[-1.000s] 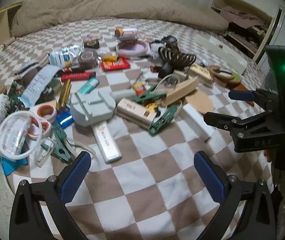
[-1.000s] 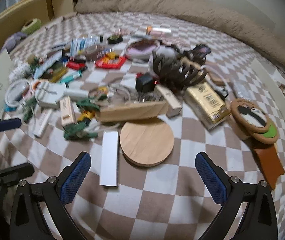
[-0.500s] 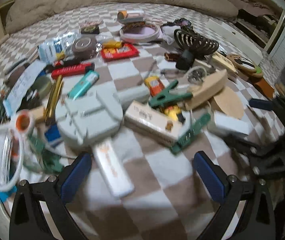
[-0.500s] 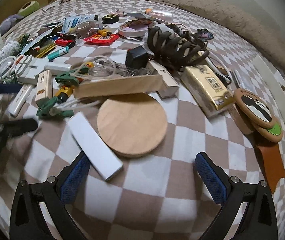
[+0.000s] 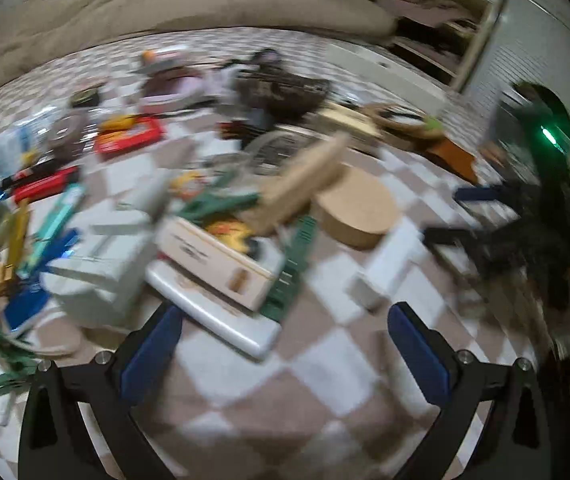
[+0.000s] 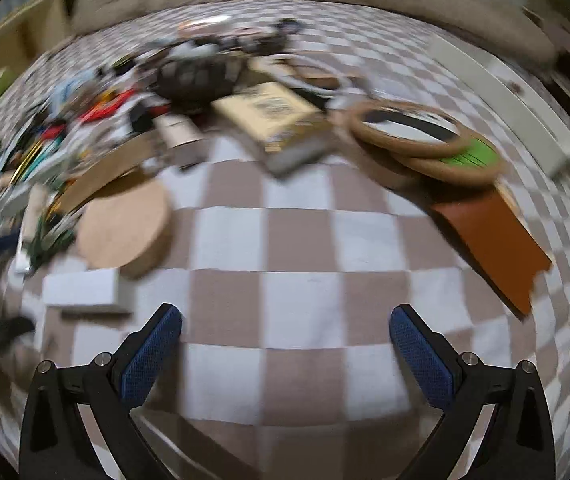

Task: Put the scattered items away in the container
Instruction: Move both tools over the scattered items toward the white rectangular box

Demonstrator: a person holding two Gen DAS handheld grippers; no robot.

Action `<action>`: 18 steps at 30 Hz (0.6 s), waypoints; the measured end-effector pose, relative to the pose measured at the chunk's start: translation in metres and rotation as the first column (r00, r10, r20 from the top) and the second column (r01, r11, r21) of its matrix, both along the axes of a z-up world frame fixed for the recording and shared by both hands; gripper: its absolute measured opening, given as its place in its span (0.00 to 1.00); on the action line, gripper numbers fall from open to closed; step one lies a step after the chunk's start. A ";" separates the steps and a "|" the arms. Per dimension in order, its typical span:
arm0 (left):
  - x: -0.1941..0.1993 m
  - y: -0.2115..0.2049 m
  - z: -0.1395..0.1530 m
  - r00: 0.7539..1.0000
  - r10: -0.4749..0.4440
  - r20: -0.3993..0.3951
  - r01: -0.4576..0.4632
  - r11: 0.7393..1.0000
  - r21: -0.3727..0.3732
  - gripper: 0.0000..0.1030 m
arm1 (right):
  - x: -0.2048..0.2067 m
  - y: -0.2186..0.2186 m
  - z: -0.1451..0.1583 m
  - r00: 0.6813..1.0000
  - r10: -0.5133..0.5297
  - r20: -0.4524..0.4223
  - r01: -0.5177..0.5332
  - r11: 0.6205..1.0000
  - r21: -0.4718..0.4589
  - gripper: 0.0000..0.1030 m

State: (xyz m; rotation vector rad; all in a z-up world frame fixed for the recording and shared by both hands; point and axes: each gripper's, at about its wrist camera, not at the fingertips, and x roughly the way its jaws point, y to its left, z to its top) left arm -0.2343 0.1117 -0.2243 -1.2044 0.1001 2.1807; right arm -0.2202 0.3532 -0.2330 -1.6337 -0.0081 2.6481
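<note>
Both spread, empty tongs (image 5: 281, 332) (image 6: 285, 332) have swung closer over the bed's clutter; steadying first would help a clean pick.

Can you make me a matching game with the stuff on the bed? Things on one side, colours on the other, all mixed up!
Things:
1. round wooden disc
2. flat leather piece
3. long clip
4. flat packet

Colours:
A. green
B. red
C. pale tan
D. orange-brown

Pairs: 1-C, 2-D, 3-A, 4-B
</note>
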 end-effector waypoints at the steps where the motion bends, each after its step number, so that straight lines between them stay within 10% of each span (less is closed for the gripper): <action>1: 0.002 0.003 0.000 1.000 -0.016 -0.003 0.016 1.000 -0.002 1.00 | 0.001 0.004 0.001 1.000 -0.020 -0.007 0.020 1.000 -0.011 1.00; 18: -0.042 -0.028 0.004 0.974 0.228 0.000 -0.228 0.973 -0.018 1.00 | 0.004 -0.001 0.010 0.998 -0.022 -0.062 0.015 0.995 -0.098 1.00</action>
